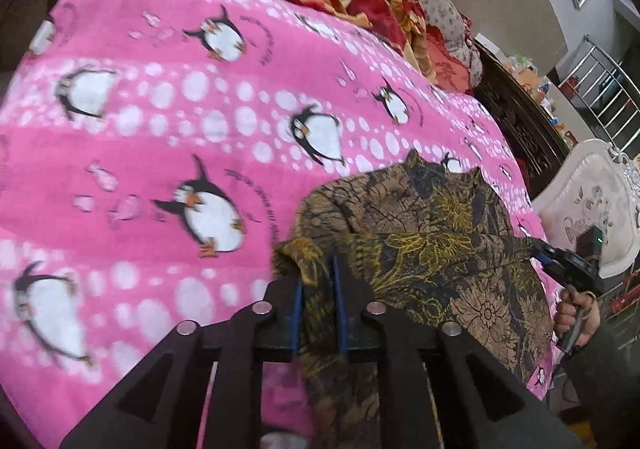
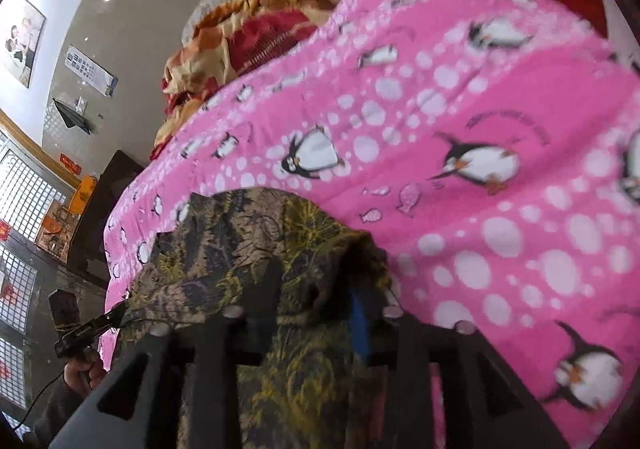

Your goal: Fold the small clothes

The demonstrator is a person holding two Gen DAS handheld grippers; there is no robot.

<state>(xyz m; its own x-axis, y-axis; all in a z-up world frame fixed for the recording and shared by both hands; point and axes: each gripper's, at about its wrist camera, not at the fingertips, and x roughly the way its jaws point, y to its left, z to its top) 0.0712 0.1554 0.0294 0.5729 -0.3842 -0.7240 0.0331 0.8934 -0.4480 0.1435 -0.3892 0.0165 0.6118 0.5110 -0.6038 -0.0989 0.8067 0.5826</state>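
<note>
The brown-and-yellow floral patterned garment (image 1: 432, 249) lies on the pink penguin-print bedsheet (image 1: 160, 129), stretched lengthwise between left tongs (image 1: 318, 289) and right tongs (image 2: 316, 297), each clamped on an opposite edge.

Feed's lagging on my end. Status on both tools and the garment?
Left tool shut on floral garment, near edge. Right tool shut on the same garment, other edge. Garment partly lifted over pink penguin blanket. Nothing blocking the fold.
</note>
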